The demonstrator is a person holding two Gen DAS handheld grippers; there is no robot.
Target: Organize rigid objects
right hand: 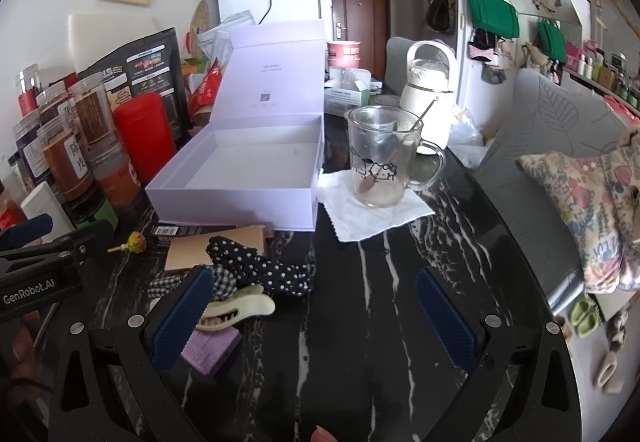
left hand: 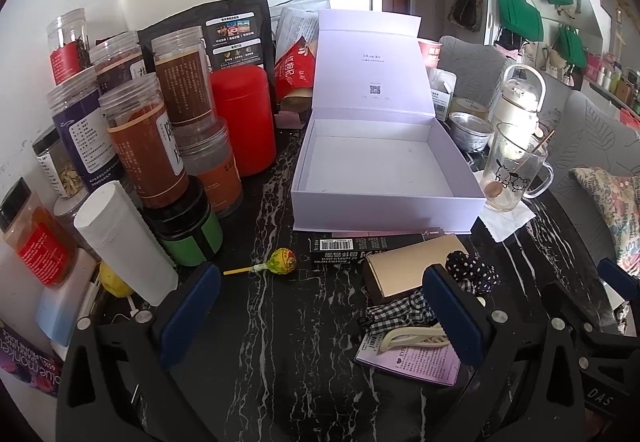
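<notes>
An open lilac box with its lid up stands empty on the black marble table; it also shows in the right wrist view. In front of it lie a lollipop, a long black carton, a gold box, a polka-dot hair tie, a checked scrunchie, a cream hair claw and a lilac card. My left gripper is open over bare table left of the gold box. My right gripper is open, its left finger beside the claw.
Several jars, a red canister and a white tube crowd the table's left side. A glass mug with a spoon stands on a white napkin right of the box, a white kettle behind it. A sofa with cushion lies right.
</notes>
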